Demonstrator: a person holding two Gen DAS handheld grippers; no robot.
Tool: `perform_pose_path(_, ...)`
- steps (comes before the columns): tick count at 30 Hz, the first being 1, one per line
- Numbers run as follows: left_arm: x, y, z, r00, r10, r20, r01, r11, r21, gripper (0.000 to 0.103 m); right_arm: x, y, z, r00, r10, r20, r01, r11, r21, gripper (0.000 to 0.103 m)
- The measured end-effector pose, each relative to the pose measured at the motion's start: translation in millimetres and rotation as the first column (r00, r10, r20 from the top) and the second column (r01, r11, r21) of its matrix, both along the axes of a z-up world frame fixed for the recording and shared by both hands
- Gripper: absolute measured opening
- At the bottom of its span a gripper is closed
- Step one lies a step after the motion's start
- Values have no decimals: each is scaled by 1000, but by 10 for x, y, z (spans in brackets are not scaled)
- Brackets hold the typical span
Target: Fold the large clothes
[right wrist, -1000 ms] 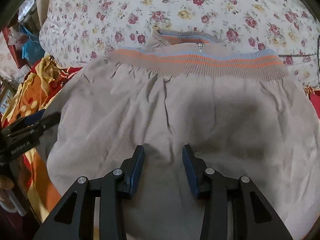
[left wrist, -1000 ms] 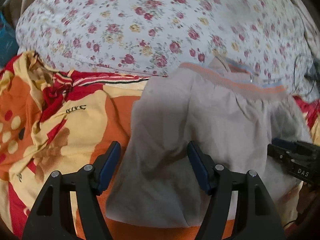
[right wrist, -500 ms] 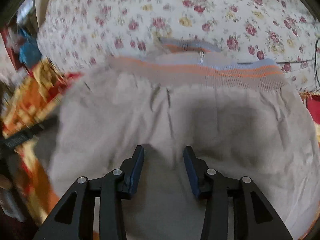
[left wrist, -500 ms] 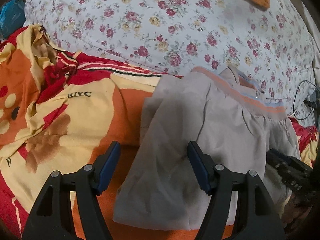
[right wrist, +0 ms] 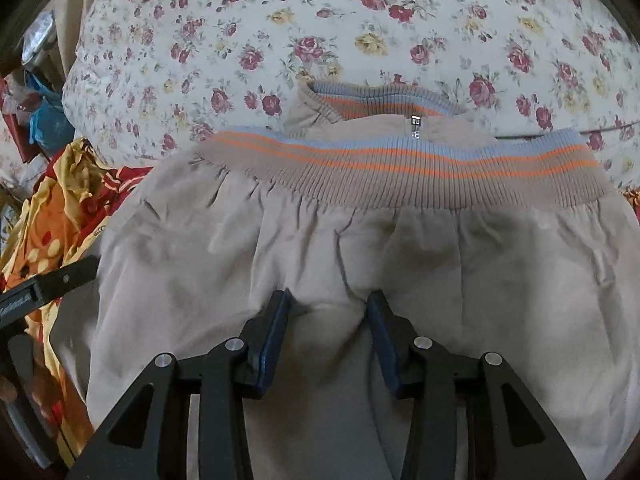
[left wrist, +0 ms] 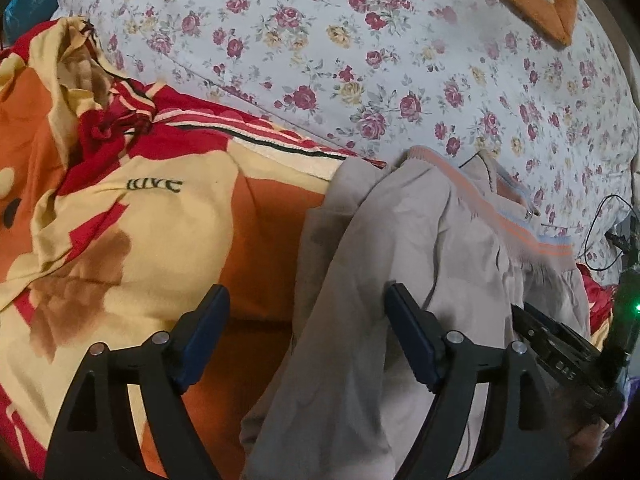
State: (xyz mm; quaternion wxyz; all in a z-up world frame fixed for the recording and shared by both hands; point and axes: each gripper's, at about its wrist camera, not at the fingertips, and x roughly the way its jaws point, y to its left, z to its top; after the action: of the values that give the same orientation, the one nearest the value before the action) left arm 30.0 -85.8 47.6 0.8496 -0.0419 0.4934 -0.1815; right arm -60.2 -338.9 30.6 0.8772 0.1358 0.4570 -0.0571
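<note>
Floral bedsheet [right wrist: 400,20] in background; orange-red-yellow blanket [left wrist: 160,208] in front of it. Beige jacket [right wrist: 360,248] lies across both, its ribbed striped hem [right wrist: 400,168] on the far side. Left gripper [left wrist: 306,312]: jaws wide apart, holding nothing, straddling the jacket's edge. Right gripper [right wrist: 328,332]: jaws partly apart, fabric bunched between them; contact possible, grip unclear.
</note>
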Motion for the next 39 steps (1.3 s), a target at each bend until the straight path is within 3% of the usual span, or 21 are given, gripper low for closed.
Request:
perform_pose_path(5,35,-30,-51,1000,6,-3,-6,1000,1,82,-56,-5,192,999,3,36,-2,1000,-9,43)
perform_pose_path(9,39,-30,-50,1000,1,5,-1,1000,8,83,-2,-5,68,1000,6,-20,-7,1000,-10,43)
perform_pose_path(18,74,-53,-60,1000,-8,-2,9,1000,5,84,-78,-49,98,1000,1,-20,-1,1000,-5,42)
perform_pose_path(25,161,-149,-134,994,-92,-57,85,991,-106,84,-70,-53,20,1000,6,-18,-6,1000,4,46)
perform_pose_path(27,165,-192,-154,987,-147,-58,137,979,-152,63,-69,-46,17,1000,9,-17,-9,1000,6,47)
perform_pose_path(28,159,-228,-157,981,-185,-65,172,971,-168,47,-71,-48,14,1000,10,-16,-9,1000,10,48)
perform_pose_path(31,106,-264,-59,974,-220,-42,212,965,-156,25,-73,-58,8,1000,14,-13,-13,1000,24,49)
perform_pose_path(35,161,-152,6,972,-225,-66,202,947,-250,21,-88,-79,46,1000,14,-16,-14,999,41,50)
perform_pose_path(39,209,-137,-90,974,-203,-100,173,953,-248,22,-95,-102,98,1000,9,-8,-8,999,53,50)
